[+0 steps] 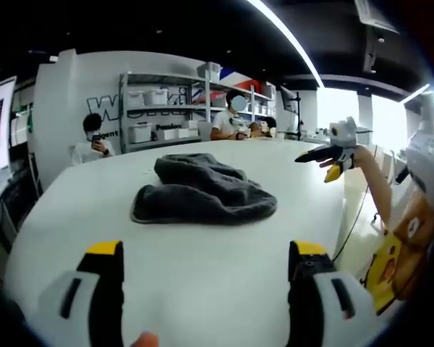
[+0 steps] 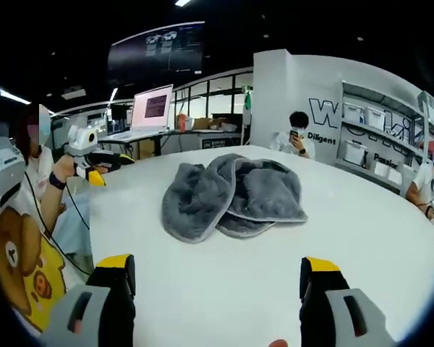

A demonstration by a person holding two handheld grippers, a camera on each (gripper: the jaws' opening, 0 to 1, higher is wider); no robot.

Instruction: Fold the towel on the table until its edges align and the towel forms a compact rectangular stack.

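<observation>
A metal shelf rack (image 1: 166, 108) with white storage boxes (image 1: 139, 133) stands against a white wall bearing large black lettering (image 2: 325, 116). A seated person (image 1: 94, 141) holds a phone beside it, and another person (image 1: 228, 119) sits further along. An open laptop (image 2: 148, 108) glows on a desk behind. Light strips (image 1: 286, 36) cross the dark ceiling.

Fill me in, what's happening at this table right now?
A person holds a claw in each hand over a white table, about to fold a grey towel. The towel lies crumpled in a loose heap mid-table, not yet folded. The left claw and right claw are both open, short of the towel and touching nothing. The right claw also shows at the right of the left gripper view.
</observation>
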